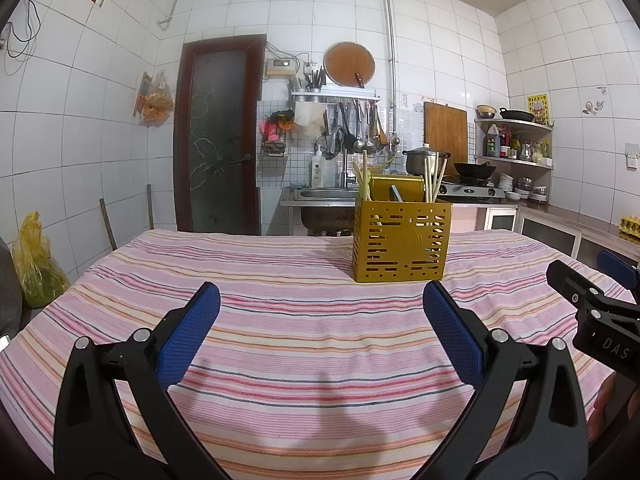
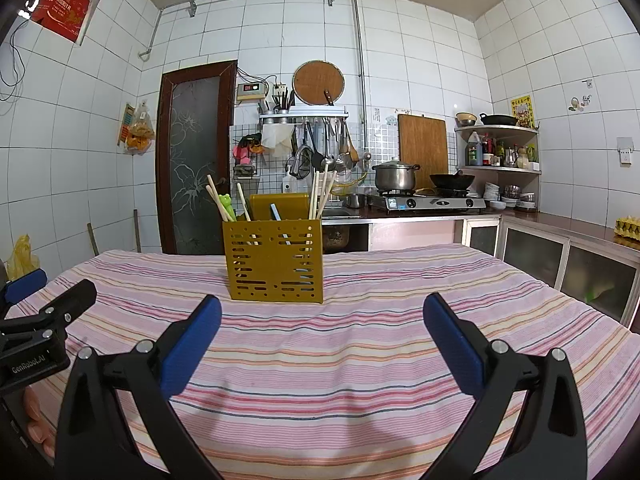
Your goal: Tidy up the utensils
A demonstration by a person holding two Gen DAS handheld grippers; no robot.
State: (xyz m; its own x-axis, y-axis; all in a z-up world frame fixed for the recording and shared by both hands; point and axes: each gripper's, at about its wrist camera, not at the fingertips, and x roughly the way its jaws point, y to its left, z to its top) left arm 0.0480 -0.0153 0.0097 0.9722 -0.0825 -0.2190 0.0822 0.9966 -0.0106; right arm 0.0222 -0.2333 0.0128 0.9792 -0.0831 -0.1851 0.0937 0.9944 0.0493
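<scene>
The caddy (image 1: 402, 242) stands upright on the striped cloth (image 1: 280, 320) toward the desk's far edge, roughly at its middle. It already holds chopsticks (image 2: 320, 194), a green frog-topped piece (image 2: 226, 204) and a blue-handled item (image 2: 276, 212), all leaning loosely in its compartments; which compartment each one sits in we cannot tell. We see no loose utensils lying on the cloth.

Our left tool (image 1: 320, 300) and right tool (image 2: 322, 312) both sit low at the near edge, well apart from the caddy, fingers spread wide and holding nothing.

We judge the main risk to be tipping. The caddy looks light and rests on soft, slightly rumpled cloth, so a sideways nudge could topple it and spill the sticks. The sticks lean at different angles, so closing on one could drag its neighbours along. With two tools converging on one small box, they could also knock each other.
</scene>
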